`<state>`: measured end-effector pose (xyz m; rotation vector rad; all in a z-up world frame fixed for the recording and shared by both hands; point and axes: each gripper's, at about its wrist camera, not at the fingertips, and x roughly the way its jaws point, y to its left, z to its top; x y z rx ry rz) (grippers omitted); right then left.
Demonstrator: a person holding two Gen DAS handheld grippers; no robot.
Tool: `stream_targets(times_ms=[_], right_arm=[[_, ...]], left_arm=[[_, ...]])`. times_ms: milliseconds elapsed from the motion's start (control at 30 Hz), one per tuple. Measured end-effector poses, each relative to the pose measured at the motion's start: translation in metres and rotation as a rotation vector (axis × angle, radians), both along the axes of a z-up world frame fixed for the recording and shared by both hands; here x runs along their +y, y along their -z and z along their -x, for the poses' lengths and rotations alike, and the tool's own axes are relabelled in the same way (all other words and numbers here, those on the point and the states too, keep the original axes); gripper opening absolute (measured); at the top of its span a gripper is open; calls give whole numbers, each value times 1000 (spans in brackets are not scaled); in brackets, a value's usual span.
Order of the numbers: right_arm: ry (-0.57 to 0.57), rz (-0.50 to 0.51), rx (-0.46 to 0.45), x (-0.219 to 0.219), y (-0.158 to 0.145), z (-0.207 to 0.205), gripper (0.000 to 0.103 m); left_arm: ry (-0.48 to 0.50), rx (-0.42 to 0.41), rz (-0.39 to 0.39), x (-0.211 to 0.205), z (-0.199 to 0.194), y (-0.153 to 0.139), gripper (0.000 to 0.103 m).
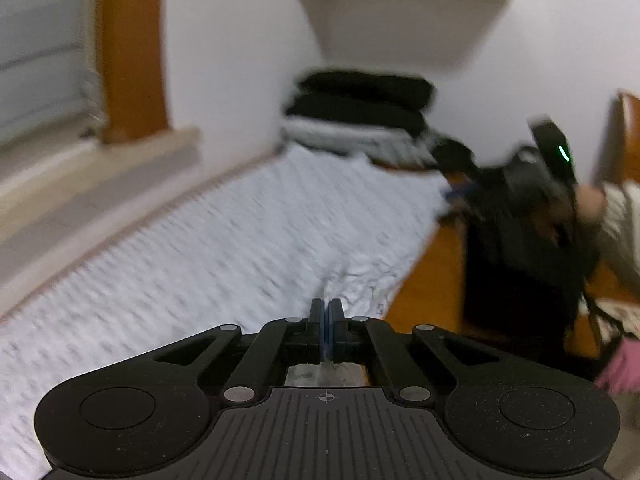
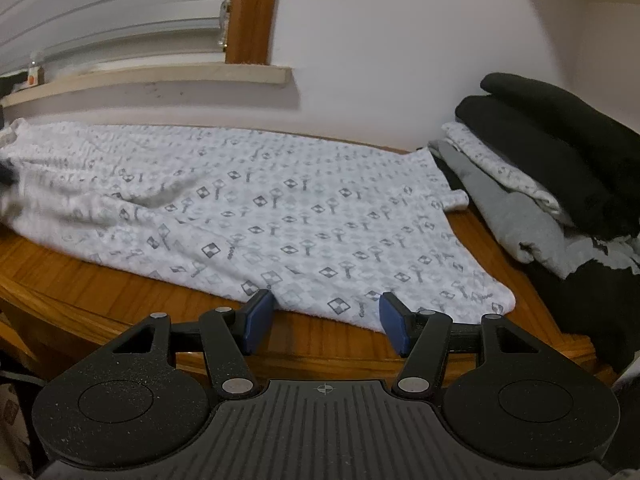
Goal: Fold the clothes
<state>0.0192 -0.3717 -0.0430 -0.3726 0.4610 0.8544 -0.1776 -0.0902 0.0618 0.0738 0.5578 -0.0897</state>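
fabric of the patterned white garment (image 2: 280,208) lies spread on the wooden surface (image 2: 100,300) ahead of the wide-open right tool (image 2: 325,322), while the closed left tool (image 1: 328,328) apparently pinches its edge.

Right claw (image 2: 326,322) open at patterned white garment (image 2: 280,216) edge — folded stack (image 2: 560,184) right, on wooden table (image 2: 80,280).

Domestic room, as I see it through my wrist cameras. A wood-framed window (image 2: 252,12) with slatted blinds (image 2: 112,8) and a pale sill (image 2: 160,80) sits in a plain white wall. Below the window stands a varnished wooden surface (image 2: 120,304); right of the window, against the wall, lies a stack of folded clothes (image 2: 540,168).
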Motion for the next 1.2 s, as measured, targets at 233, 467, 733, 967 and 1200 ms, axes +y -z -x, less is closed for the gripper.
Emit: stream_targets(times_ms=[233, 467, 733, 967, 1200], right_arm=[[23, -1, -13, -2, 0, -1, 59], [41, 11, -35, -7, 0, -6, 59], [67, -25, -3, -12, 2, -15, 52], [90, -25, -9, -15, 0, -14, 50], [147, -91, 39, -39, 0, -20, 51]], left_arm=[[-140, 24, 4, 33, -20, 4, 3], [-152, 42, 31, 37, -16, 12, 16], [-183, -31, -25, 26, 7, -4, 41], [7, -22, -126, -41, -14, 4, 43], [99, 68, -217, -75, -75, 40, 43]])
